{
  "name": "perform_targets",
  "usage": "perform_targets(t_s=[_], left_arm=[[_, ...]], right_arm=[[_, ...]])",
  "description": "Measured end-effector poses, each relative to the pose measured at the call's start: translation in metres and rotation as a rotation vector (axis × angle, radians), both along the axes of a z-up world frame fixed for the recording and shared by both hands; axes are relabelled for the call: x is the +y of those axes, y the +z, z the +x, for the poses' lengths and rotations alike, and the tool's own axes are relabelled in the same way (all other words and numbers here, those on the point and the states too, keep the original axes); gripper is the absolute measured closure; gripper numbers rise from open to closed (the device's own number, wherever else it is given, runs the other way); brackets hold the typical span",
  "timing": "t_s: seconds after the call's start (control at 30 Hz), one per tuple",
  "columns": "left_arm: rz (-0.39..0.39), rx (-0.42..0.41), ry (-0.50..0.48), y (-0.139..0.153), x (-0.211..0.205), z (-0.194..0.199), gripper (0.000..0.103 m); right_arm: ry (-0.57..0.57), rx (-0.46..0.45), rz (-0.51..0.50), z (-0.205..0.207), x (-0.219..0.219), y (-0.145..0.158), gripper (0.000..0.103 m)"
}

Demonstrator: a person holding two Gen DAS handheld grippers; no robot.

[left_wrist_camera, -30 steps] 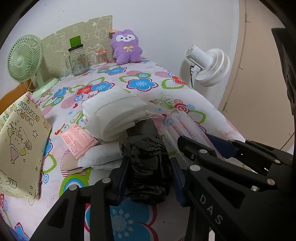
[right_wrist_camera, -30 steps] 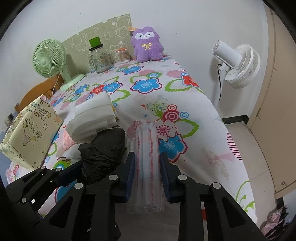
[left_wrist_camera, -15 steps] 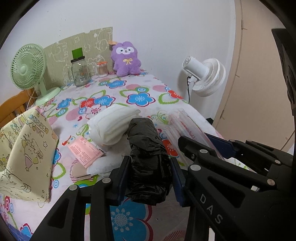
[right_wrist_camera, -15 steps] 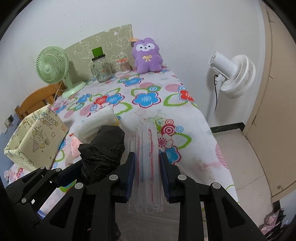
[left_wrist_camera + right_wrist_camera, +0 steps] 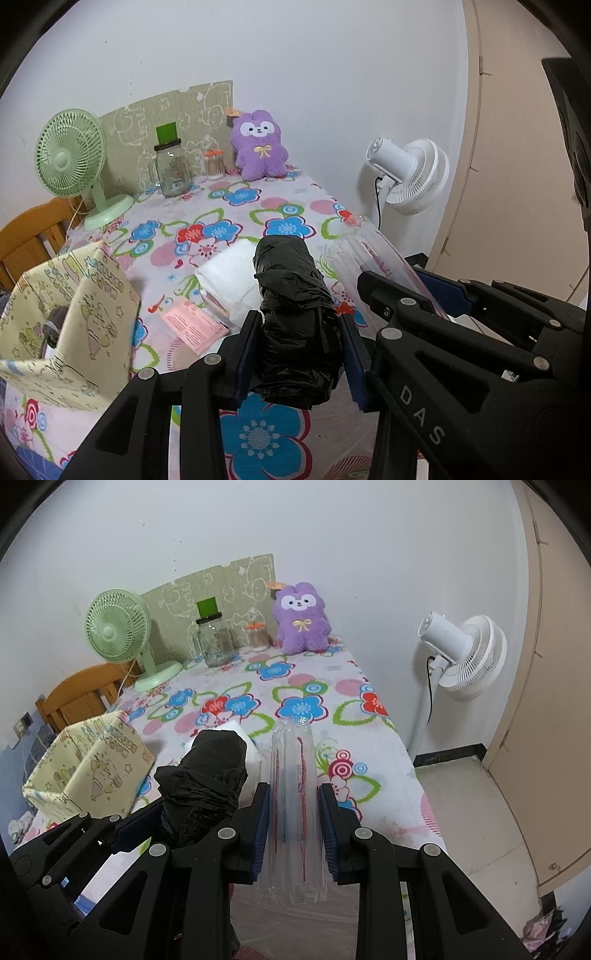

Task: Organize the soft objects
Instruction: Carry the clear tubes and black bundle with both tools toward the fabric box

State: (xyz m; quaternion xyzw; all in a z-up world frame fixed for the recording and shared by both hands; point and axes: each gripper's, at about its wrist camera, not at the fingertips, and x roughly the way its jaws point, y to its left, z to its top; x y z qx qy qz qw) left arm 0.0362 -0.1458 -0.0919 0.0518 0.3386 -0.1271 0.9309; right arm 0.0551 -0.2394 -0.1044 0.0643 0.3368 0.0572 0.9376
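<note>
White folded pads point(image 5: 231, 280) and a pink leaflet point(image 5: 192, 325) lay past the yellow patterned box point(image 5: 74, 321) at left, while both tilted-down grippers hovered side by side: left gripper point(image 5: 297, 354) clamped a black crumpled plastic roll point(image 5: 295, 317), right gripper point(image 5: 293, 830) squeezed a clear plastic sleeve point(image 5: 295, 805).

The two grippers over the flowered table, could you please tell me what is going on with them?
A person is tidying soft items with two hand-held grippers. The left gripper is shut on a black plastic bundle, the right gripper on a clear plastic roll. Both items are held above the flowered table. A white folded pad and a pink leaflet lie there beside the yellow box.
</note>
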Motion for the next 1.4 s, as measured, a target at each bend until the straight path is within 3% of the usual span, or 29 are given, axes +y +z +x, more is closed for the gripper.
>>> perform_targets(t_s=[0.67,1.4], left_arm=[[0.008,-0.071,0.002,0.045,0.028,-0.001,0.06],[-0.006,-0.09,0.041,0.069,0.09,0.003,0.06]], right_arm=[[0.003,-0.067,-0.036,-0.005,0.026,0.05,0.074],[0.078,-0.096,-0.042,0.004,0.087,0.081,0.074]])
